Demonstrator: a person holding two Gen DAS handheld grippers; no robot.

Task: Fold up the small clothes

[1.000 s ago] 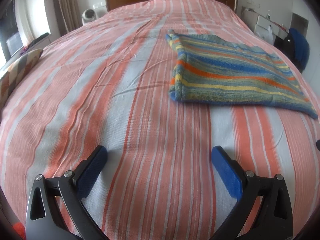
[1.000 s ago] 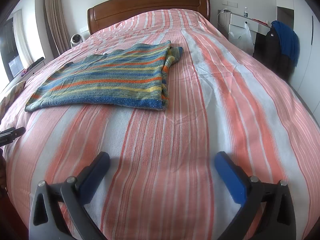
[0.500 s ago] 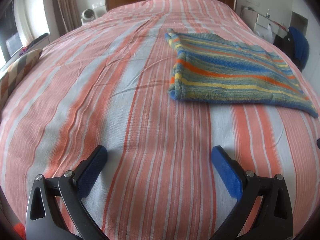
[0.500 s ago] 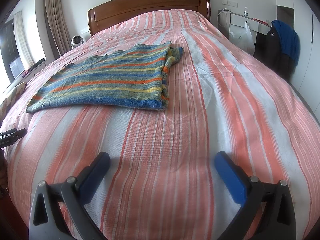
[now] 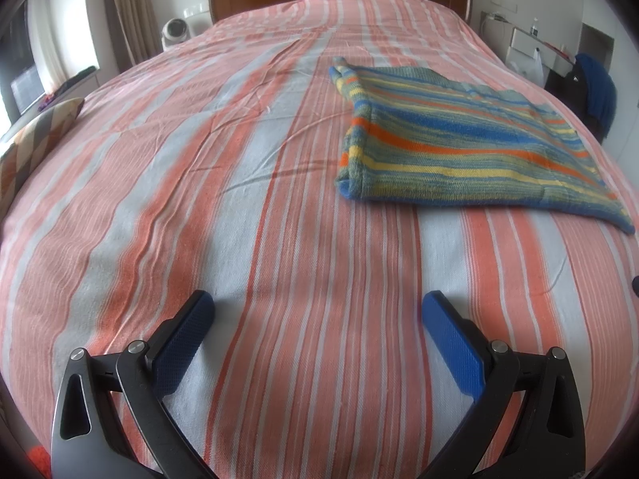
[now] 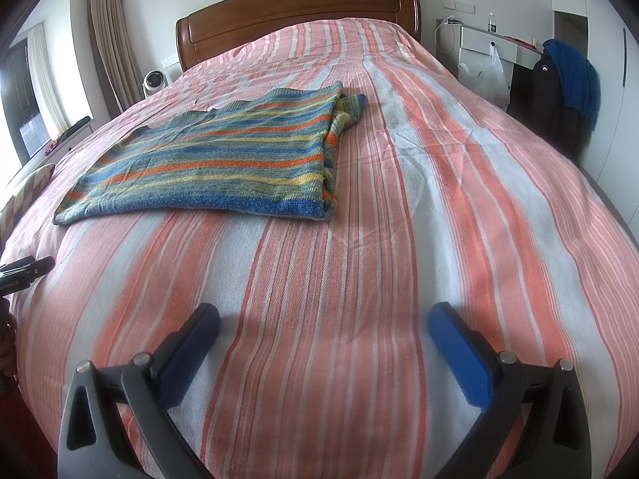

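Observation:
A striped knit sweater (image 5: 459,147) in blue, orange, yellow and green lies flat on the bed, with a sleeve folded in along one side. In the left wrist view it is ahead and to the right; in the right wrist view the sweater (image 6: 215,159) is ahead and to the left. My left gripper (image 5: 317,311) is open and empty, low over the bedspread, well short of the sweater. My right gripper (image 6: 323,319) is open and empty too, also short of the sweater.
The bed (image 5: 199,199) has a pink, orange and white striped cover and a wooden headboard (image 6: 299,12). A patterned cushion (image 5: 36,135) lies at the left edge. A nightstand with a plastic bag (image 6: 485,68) and a chair with dark clothes (image 6: 559,88) stand right of the bed.
Both grippers have stayed open and nearly still; the views have shifted only very slightly. The sweater has not moved.

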